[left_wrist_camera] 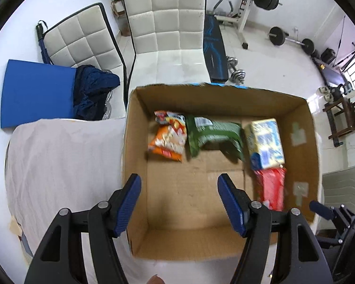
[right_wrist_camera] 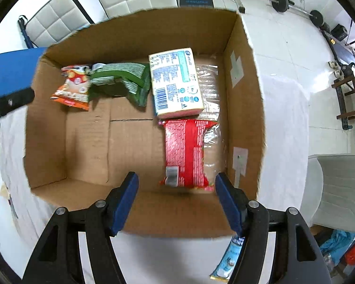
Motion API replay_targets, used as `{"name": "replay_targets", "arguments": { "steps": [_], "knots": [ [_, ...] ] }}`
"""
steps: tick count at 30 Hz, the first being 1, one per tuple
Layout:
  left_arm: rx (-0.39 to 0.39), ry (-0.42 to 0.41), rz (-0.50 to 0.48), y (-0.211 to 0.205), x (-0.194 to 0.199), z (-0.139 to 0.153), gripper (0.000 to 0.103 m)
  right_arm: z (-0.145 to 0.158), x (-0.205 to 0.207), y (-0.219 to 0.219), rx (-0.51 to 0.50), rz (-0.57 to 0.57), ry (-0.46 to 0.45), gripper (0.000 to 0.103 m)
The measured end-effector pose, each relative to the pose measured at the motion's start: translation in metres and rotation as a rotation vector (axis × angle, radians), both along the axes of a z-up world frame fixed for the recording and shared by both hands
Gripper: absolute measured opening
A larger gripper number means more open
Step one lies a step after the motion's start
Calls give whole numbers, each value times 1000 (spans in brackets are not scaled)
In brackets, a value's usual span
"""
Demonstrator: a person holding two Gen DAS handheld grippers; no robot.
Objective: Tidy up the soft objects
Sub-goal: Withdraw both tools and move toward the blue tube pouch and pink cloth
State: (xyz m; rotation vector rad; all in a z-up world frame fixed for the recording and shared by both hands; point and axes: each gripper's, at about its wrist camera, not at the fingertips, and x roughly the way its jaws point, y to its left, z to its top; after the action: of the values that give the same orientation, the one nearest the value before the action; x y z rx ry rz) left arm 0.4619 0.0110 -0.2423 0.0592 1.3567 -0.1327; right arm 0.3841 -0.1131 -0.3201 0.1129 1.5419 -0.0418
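Both views look steeply down into an open cardboard box (left_wrist_camera: 135, 165) standing on a white cloth (left_wrist_camera: 59, 156), and the soft packets lie on its floor along the far and right sides: an orange snack bag (left_wrist_camera: 168, 139), a green pouch (left_wrist_camera: 213, 135) touching it, a pale blue-printed pack (left_wrist_camera: 266, 142) and a red packet (left_wrist_camera: 271, 189) just in front of that pack.

The left gripper (left_wrist_camera: 179, 184) hangs over the bare near-left part of the box floor with its blue pads (left_wrist_camera: 127, 203) spread and nothing between them. The right gripper (right_wrist_camera: 177, 184) hangs over the near end of the red packet, fingers likewise apart and not pressing on it.

Only the right wrist view shows a clear plastic-wrapped bundle (right_wrist_camera: 210, 87) against the right wall, under and beside the pale pack and the red packet, and a light blue sachet (right_wrist_camera: 229, 258) on the cloth outside the near wall. Only the left wrist view shows the whole white quilted chair (left_wrist_camera: 168, 23), a blue mat (left_wrist_camera: 35, 94) with dark fabric (left_wrist_camera: 92, 90) on it, and the weight bench (barbells behind).

Motion blur smears the printing on every packet, so no label can be read; the sachet is partly covered by the right finger, and the red packet's near end is cut off in the left view by that gripper's finger
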Motion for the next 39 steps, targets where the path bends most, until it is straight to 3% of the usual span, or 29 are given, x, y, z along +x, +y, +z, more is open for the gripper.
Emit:
{"name": "replay_targets", "arguments": {
  "steps": [2,4,5,7,11,21,26,30,33,39],
  "knots": [
    [-1,-19,-2,0,-14,9,71,13,-7,5,-1,9,-26,85],
    [-11,-34,-2,0,-29,17,91,29,-18,8,3,14,-54,91],
    [-9,-40,2,0,-36,21,92,34,-21,10,2,16,-63,91],
    [-15,-55,7,2,-49,28,92,46,-31,12,1,18,-87,91],
    [-4,-104,30,5,-71,45,94,70,-48,13,-7,17,-134,102],
    [7,-230,67,13,-122,92,94,120,-82,16,-30,0,-250,102],
    [39,-239,108,25,-150,87,94,131,-107,6,0,-45,-265,102],
    [50,-113,156,39,-173,37,94,95,-139,-29,-20,-155,-181,102],
    [44,34,198,49,-179,-20,94,42,-165,-61,-34,-248,-49,102],
    [96,134,209,50,-169,-88,94,-52,-207,-101,-58,-390,124,102]
  ]
}}
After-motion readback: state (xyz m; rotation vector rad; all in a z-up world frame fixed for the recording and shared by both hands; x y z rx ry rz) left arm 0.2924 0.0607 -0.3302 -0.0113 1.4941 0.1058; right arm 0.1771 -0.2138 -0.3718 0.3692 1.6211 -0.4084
